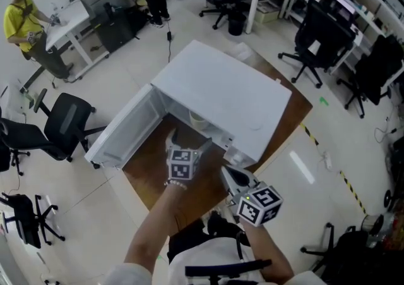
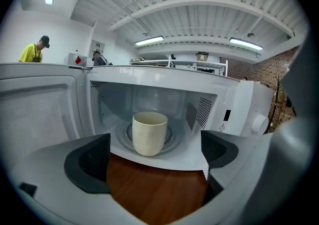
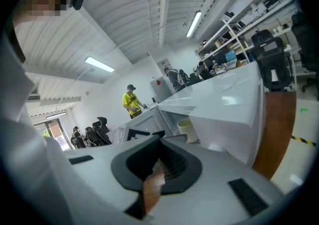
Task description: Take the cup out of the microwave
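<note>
Door [image 1: 123,129] of the white boxy microwave oven [image 1: 233,97] stands wide open at left, on the brown wooden tabletop [image 1: 148,167]. Our left gripper [image 2: 154,161] faces the cavity, jaws spread wide with nothing between them. We see the cream handleless cup [image 2: 149,133] upright on the glass turntable [image 2: 173,138] inside, clear of those jaws. Further right, our right gripper [image 3: 156,165] sits near the microwave's front corner, jaws closed and empty.

Head view: from high above, looking steeply down on the microwave [image 1: 221,97] and wooden table [image 1: 148,173]. Left gripper view: low and close, facing straight into the open cavity. Right gripper view: low, beside the front right corner, looking across. Shared by all three: the cup [image 2: 149,132].
</note>
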Demonstrator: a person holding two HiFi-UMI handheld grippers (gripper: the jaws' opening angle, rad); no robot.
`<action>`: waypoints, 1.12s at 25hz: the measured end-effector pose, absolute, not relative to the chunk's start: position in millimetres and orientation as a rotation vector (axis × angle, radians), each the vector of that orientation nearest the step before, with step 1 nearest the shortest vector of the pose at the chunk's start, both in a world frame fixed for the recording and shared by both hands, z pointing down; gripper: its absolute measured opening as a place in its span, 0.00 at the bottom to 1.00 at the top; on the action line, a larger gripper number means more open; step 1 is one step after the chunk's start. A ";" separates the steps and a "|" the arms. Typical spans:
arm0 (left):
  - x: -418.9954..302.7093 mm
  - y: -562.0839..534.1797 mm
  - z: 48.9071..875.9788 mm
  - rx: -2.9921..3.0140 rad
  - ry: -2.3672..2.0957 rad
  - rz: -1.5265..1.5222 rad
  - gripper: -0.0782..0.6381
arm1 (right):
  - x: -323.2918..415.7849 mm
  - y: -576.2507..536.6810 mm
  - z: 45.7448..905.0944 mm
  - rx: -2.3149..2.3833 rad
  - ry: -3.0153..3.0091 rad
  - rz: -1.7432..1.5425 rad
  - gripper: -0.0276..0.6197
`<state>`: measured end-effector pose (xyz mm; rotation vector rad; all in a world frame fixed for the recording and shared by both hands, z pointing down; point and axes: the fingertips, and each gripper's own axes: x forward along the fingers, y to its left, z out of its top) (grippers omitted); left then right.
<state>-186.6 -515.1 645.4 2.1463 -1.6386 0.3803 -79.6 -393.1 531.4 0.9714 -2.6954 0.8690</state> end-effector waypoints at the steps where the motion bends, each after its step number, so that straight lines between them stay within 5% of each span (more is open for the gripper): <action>1: -184.3 -520.4 650.2 2.157 -1.634 0.384 0.89 | -78.4 -392.5 532.5 0.981 -2.688 0.873 0.05; 28: -162.7 -620.2 695.9 2.248 -1.564 0.474 0.89 | -88.5 -434.8 533.7 1.119 -2.596 0.772 0.06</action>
